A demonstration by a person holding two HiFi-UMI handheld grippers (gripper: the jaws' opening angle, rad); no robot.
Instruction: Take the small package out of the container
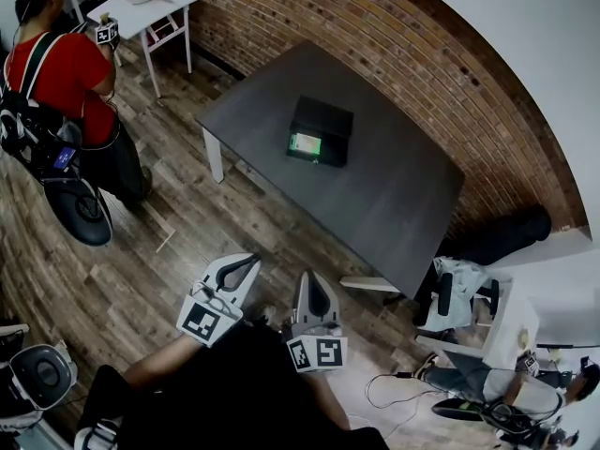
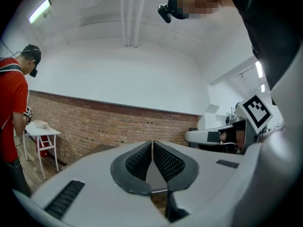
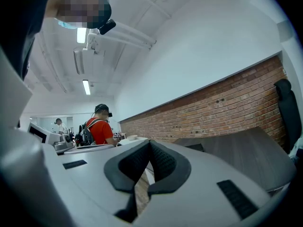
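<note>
In the head view a black open container (image 1: pixel 321 129) sits on a dark table (image 1: pixel 394 204). A small green package (image 1: pixel 305 142) lies inside it at its near edge. Both grippers are low in the frame over the wooden floor, well short of the table. My left gripper (image 1: pixel 249 262) is shut with nothing in it, and its pads meet in the left gripper view (image 2: pixel 152 144). My right gripper (image 1: pixel 307 276) is shut and empty too, its pads pressed together in the right gripper view (image 3: pixel 149 144). Both point level toward the brick wall.
A person in a red shirt (image 1: pixel 66 73) stands at the left beside a small white table (image 1: pixel 150 3). A black chair (image 1: pixel 502 234) and white equipment with cables (image 1: pixel 469 307) crowd the right of the dark table. The brick wall (image 1: pixel 403 54) runs behind it.
</note>
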